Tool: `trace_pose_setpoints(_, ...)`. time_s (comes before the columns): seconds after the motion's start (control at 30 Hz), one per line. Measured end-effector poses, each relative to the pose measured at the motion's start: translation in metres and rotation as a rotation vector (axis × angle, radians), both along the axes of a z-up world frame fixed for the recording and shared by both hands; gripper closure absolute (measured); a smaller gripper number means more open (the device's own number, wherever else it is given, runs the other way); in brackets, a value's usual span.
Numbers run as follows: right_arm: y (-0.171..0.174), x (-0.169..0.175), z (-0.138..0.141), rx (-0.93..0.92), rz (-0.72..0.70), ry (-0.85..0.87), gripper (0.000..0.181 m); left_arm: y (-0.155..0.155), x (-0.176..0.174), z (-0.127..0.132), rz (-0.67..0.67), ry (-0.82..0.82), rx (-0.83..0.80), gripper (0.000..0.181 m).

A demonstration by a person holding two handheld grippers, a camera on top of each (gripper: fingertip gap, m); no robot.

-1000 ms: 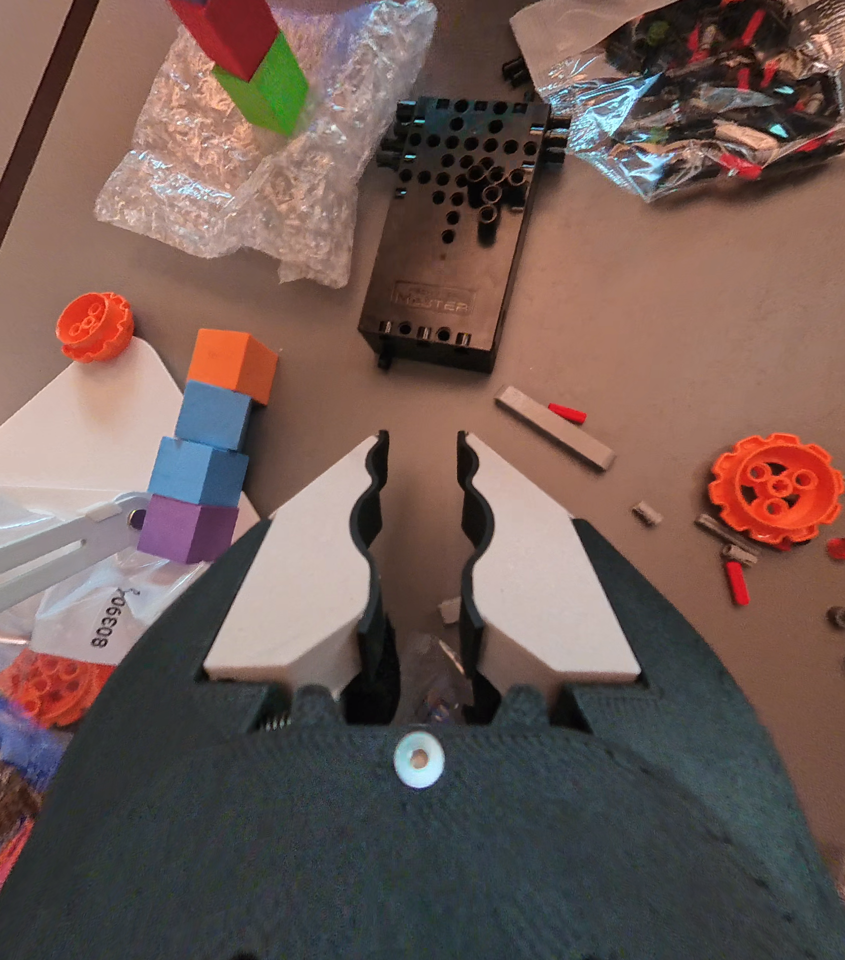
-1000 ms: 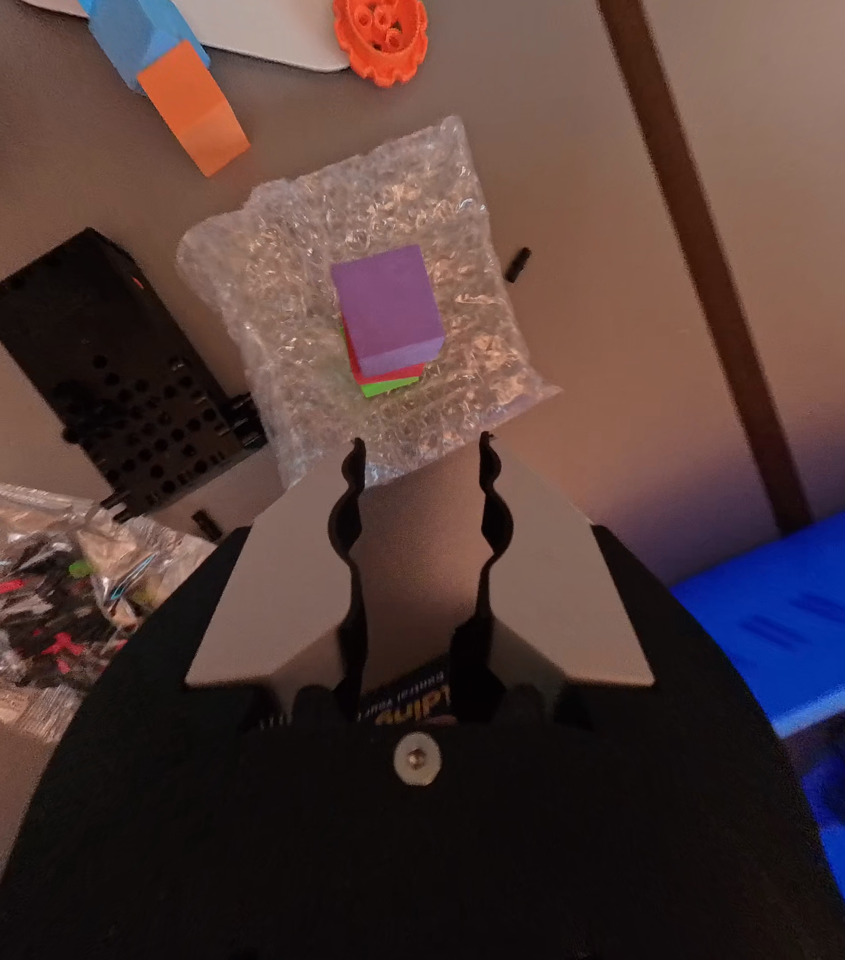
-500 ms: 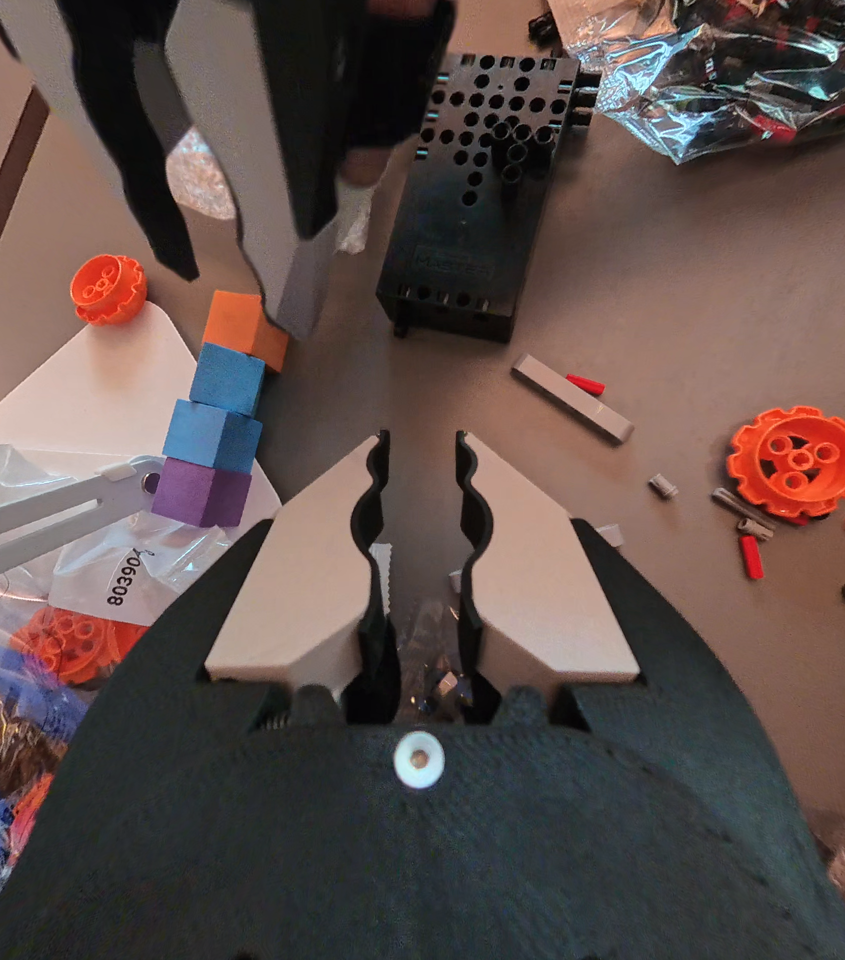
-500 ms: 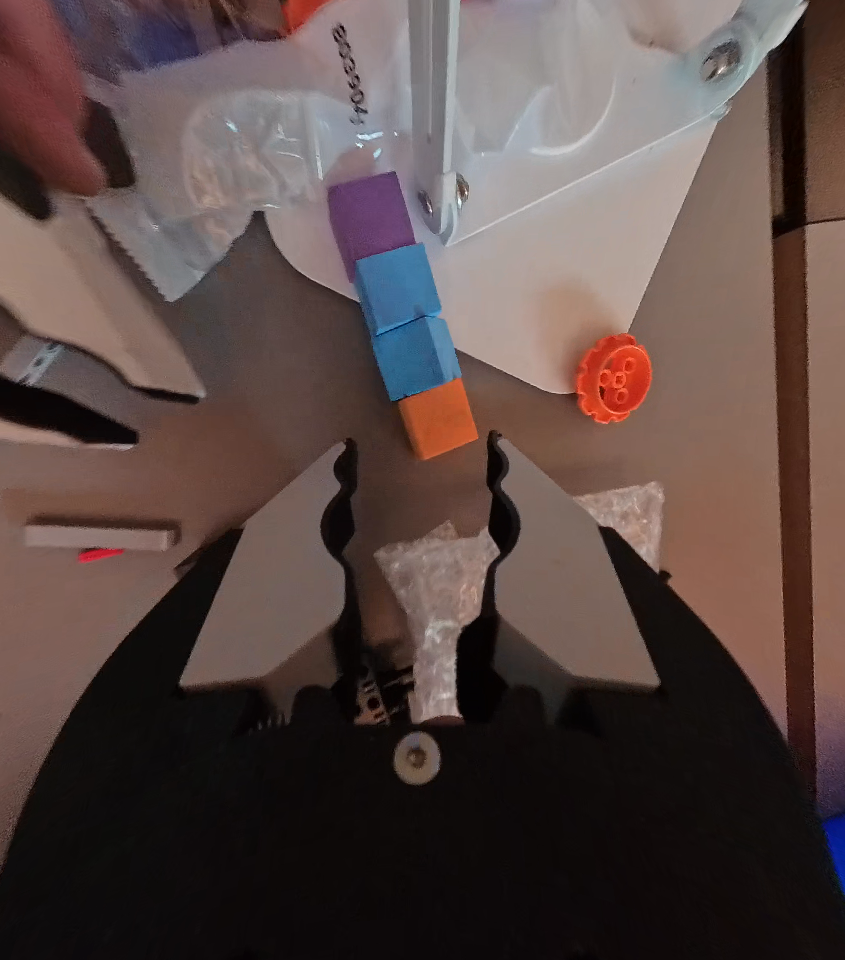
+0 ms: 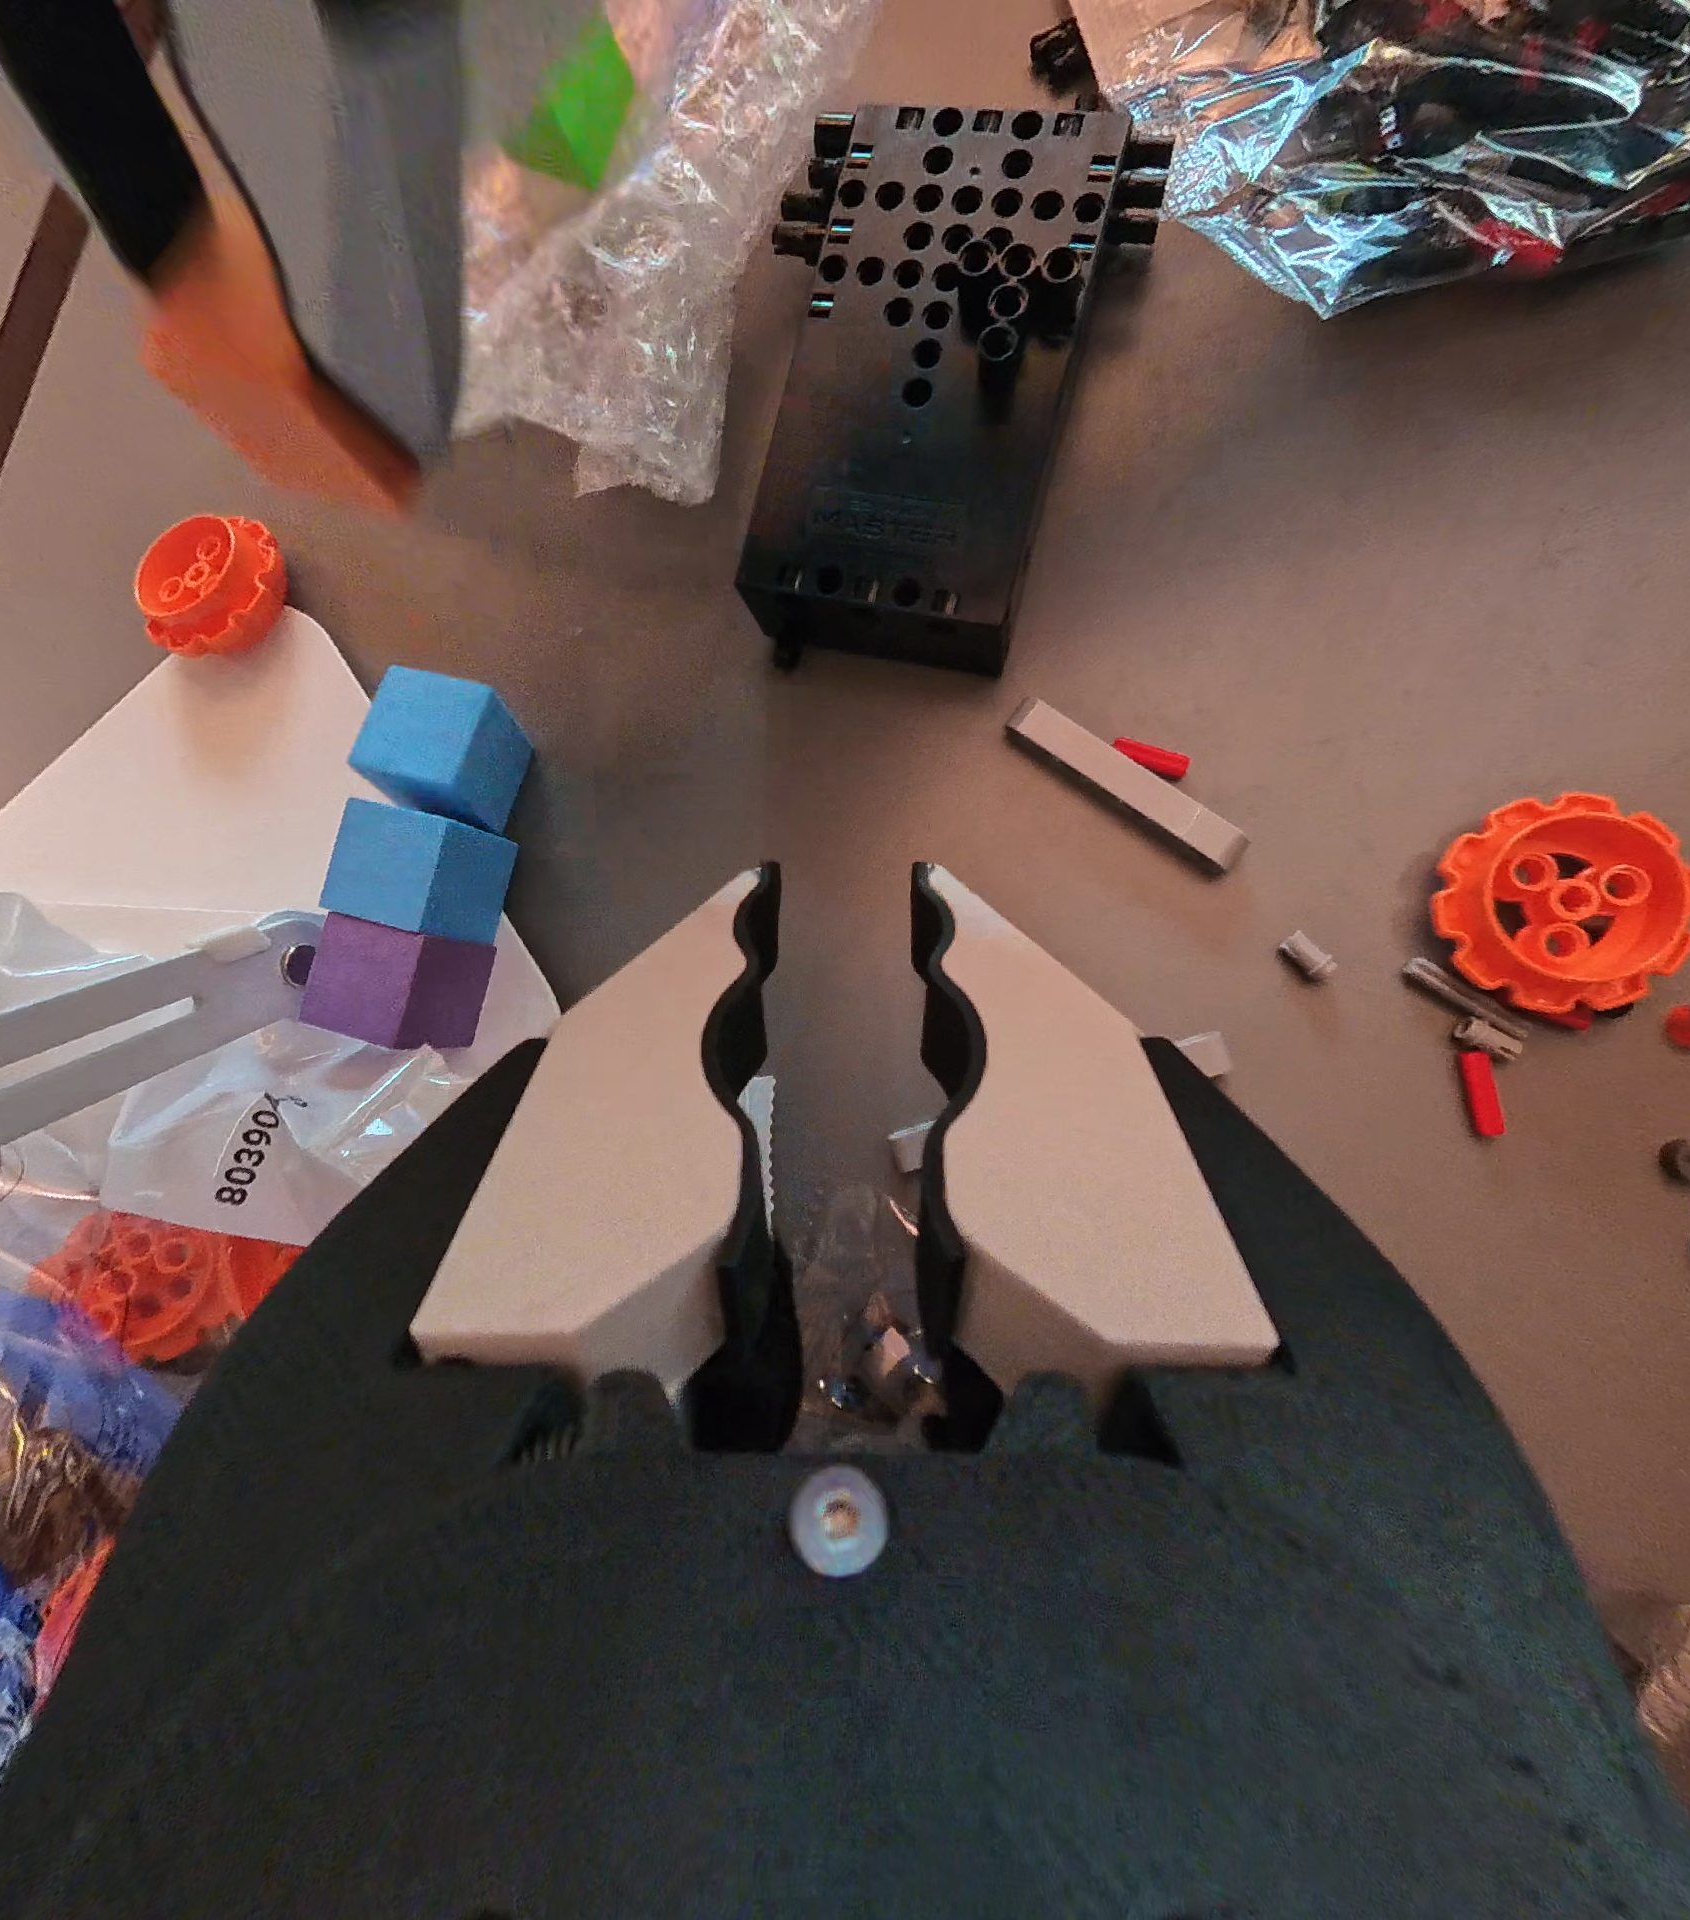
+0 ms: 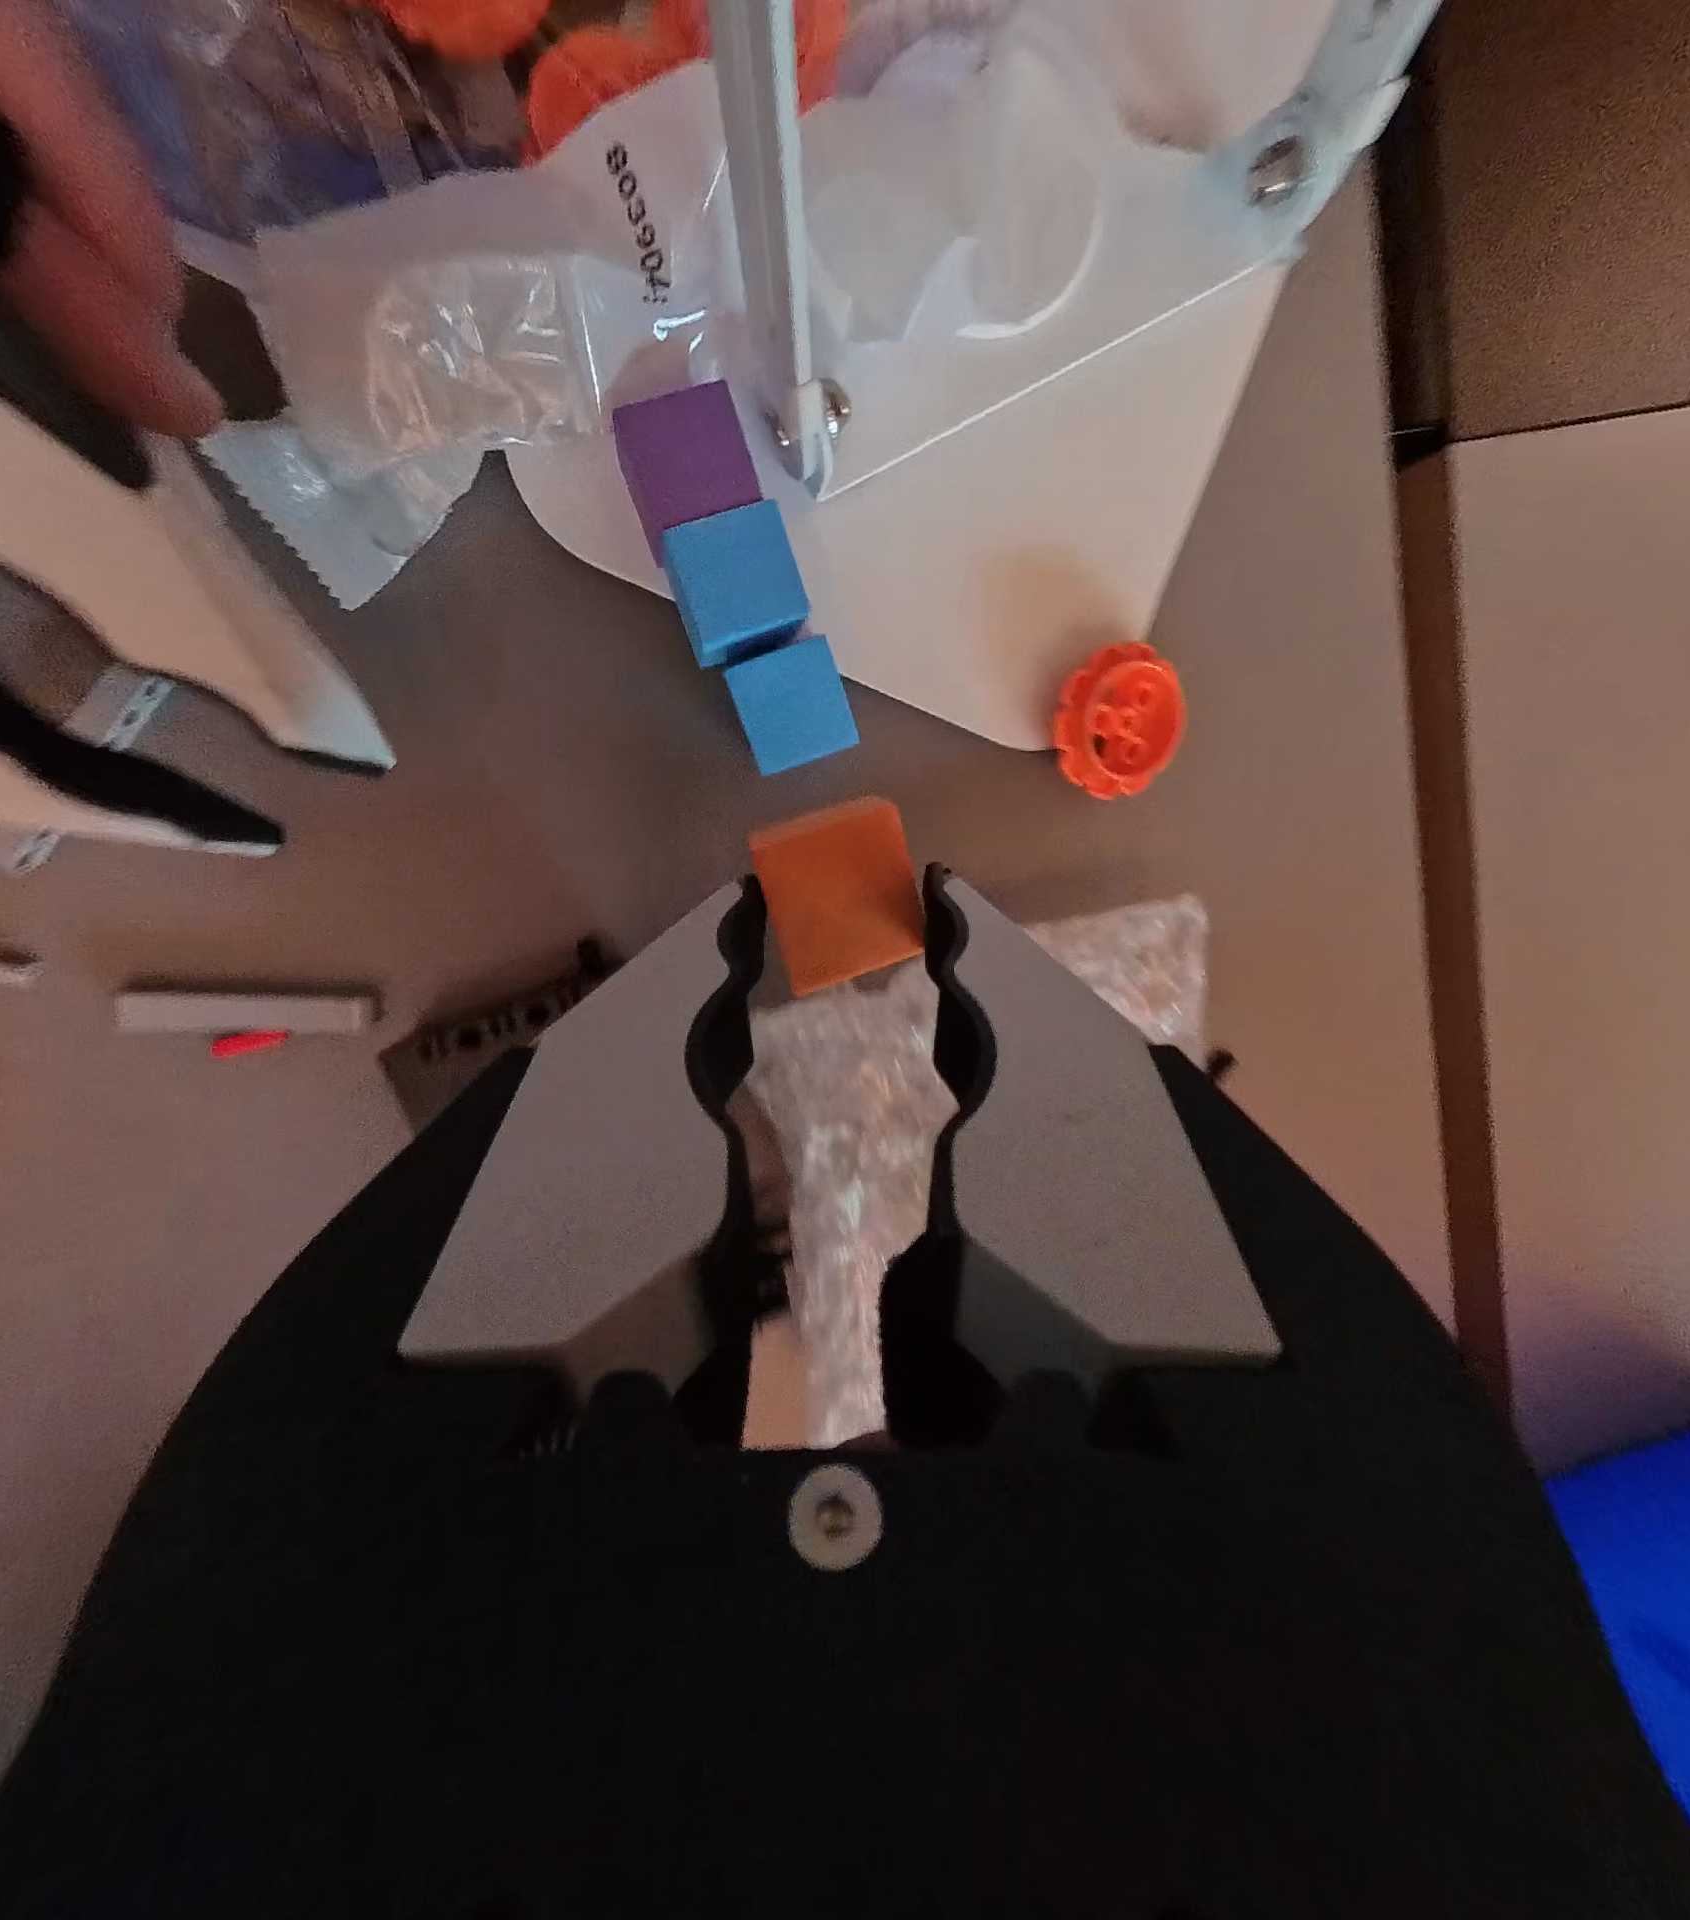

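My right gripper (image 6: 836, 883) is shut on an orange cube (image 6: 836, 899), held at the fingertips just clear of a row of two blue cubes (image 6: 789, 707) and a purple cube (image 6: 680, 452). In the left wrist view the right gripper (image 5: 301, 312) appears blurred at the top left, with the orange cube (image 5: 280, 416) raised above the table. My left gripper (image 5: 841, 883) is open and empty, hovering over bare table to the right of the blue cubes (image 5: 415, 868) and the purple cube (image 5: 394, 982). A green cube (image 5: 576, 114) sits on bubble wrap (image 5: 612, 343).
A black perforated block (image 5: 934, 364) lies ahead of the left gripper, with a bag of small parts (image 5: 1495, 135) behind it. A grey bar (image 5: 1121, 795), a large orange gear (image 5: 1568, 914) and loose small pieces lie to the right. A small orange gear (image 5: 207, 582) sits by a white plate (image 5: 145, 790).
The right gripper has shut on the orange cube at the end of the row and lifted it away from the blue cubes. The left gripper has hardly moved.
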State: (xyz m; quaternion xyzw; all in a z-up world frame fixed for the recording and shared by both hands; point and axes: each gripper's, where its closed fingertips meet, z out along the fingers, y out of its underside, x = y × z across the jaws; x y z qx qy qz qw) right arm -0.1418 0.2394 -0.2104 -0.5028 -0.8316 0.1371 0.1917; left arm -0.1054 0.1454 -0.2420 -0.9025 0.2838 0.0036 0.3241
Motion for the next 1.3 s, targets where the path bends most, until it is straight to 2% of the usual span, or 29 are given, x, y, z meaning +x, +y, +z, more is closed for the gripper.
trace_pose_setpoints(0.13,0.034,0.027,0.055,-0.008,-0.071,0.041,0.152,0.001,0.003,0.001,-0.007,0.000,0.001,0.158)
trace_pose_setpoints(0.23,0.066,0.045,0.069,-0.007,-0.135,-0.004,0.151,0.002,0.005,-0.002,-0.013,-0.001,-0.006,0.158)
trace_pose_setpoints(0.4,0.089,0.059,0.061,-0.015,-0.183,-0.093,0.151,0.002,0.005,-0.003,-0.011,-0.004,-0.009,0.158)
trace_pose_setpoints(0.93,0.094,0.063,0.033,-0.032,-0.167,-0.186,0.151,0.001,0.004,-0.005,-0.012,-0.002,-0.018,0.158)
trace_pose_setpoints(1.3,0.098,0.065,0.033,-0.030,-0.178,-0.191,0.150,0.001,0.005,-0.006,-0.015,-0.004,-0.024,0.157)
